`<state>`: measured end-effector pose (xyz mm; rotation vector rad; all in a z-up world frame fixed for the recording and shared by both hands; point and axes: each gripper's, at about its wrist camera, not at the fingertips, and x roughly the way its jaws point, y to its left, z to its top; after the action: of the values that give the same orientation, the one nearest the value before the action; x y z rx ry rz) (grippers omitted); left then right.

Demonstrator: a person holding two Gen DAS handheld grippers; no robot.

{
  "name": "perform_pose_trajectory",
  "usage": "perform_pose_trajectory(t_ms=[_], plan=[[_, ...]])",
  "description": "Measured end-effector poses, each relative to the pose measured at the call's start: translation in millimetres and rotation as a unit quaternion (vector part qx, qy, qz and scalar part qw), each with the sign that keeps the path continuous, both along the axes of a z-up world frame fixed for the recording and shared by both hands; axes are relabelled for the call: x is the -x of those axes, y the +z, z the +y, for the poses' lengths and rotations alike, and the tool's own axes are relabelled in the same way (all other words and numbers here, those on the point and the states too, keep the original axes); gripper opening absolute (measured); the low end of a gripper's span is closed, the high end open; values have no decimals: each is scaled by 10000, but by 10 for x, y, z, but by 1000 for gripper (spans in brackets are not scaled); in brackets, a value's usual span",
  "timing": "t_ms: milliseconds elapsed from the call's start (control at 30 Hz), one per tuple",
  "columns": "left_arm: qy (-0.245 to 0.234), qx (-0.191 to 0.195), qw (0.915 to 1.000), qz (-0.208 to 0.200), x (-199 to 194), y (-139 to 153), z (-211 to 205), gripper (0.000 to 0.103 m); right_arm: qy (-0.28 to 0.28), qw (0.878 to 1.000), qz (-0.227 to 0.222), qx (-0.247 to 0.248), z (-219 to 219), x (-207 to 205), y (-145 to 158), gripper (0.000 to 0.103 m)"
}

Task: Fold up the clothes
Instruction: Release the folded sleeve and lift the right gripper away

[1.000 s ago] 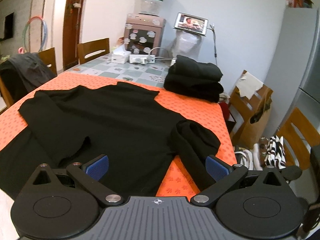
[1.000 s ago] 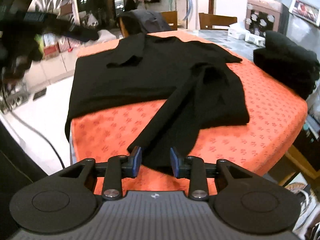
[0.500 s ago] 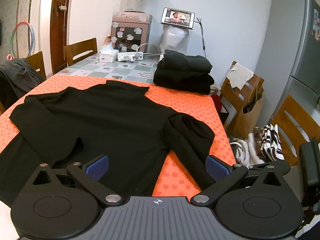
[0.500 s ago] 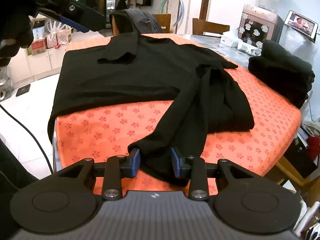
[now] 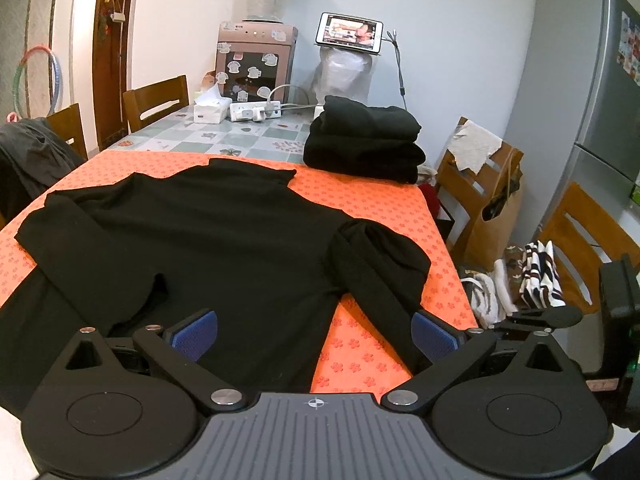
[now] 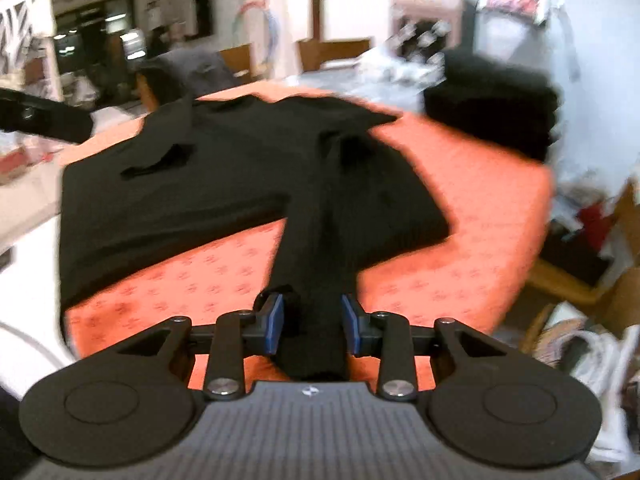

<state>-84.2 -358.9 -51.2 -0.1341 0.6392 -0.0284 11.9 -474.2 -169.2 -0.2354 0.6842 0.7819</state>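
Observation:
A black sweater (image 5: 224, 232) lies spread, collar away from me, on the orange tablecloth (image 5: 368, 204). My left gripper (image 5: 314, 336) hangs wide open over its near hem, and nothing is between its blue pads (image 5: 196, 334). The sweater's right sleeve (image 5: 380, 276) runs back toward the table's near right corner. In the blurred right wrist view that sleeve (image 6: 316, 272) stretches from the sweater (image 6: 192, 192) straight into my right gripper (image 6: 312, 322), whose pads (image 6: 276, 322) are shut on its bunched cuff end.
A stack of folded black clothes (image 5: 364, 144) sits at the far right of the cloth. Behind it are a water dispenser (image 5: 256, 64), a tissue box (image 5: 212, 110) and a tablet (image 5: 350, 34). Wooden chairs (image 5: 480, 200) and bags (image 5: 536, 276) crowd the right side.
The right wrist view has rolled and blurred. The sleeve, first lying slack on the cloth, now runs narrow and straight between the right pads. The left gripper has hardly moved.

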Motion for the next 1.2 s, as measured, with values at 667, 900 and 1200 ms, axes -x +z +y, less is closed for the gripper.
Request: perform_pose_trajectory(t_ms=[667,900,1200], plan=[[-1117,-134,9936,116,-100,-257,-432,103,1002,9948,93,-167,188,-176,773,3],[-914,30,9958,8,-147,-262,-443,102,1051,9940,275,-95,355,-240,862,3],[-472,35,9987,-177,-142,-203,-409,97,1015,9940,387,-108,387,-292,869,3]])
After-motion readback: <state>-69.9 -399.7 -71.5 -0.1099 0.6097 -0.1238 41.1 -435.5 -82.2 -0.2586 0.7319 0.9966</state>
